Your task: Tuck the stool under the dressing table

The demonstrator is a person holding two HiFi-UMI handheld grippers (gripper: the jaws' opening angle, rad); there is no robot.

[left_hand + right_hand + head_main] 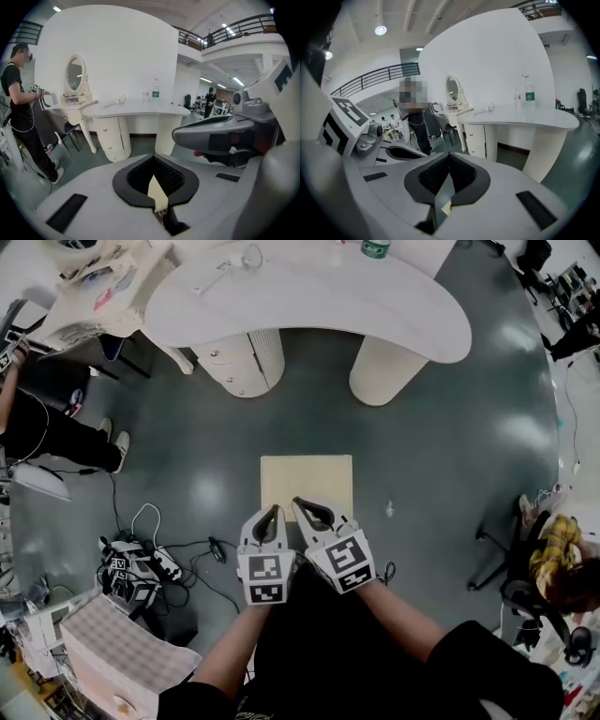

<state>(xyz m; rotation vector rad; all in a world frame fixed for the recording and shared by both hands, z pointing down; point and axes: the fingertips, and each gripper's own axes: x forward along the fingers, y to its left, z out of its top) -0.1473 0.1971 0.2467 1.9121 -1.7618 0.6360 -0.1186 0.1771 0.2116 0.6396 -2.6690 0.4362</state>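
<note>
Cream square stool (307,474) on the floor, near edge right under the tips of both tongs. Left tongs (272,512) and right tongs (300,504) side by side, each closed together, gripping nothing. White desk (309,306) well ahead of them, apart from stool.

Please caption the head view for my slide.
Left gripper and right gripper, both shut, above the stool before the dressing table.

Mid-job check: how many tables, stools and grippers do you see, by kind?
Tables: 2, the curved dressing table and a mirrored table
Stools: 1, the stool
Grippers: 2, left gripper and right gripper, both shut
Total: 5
</note>
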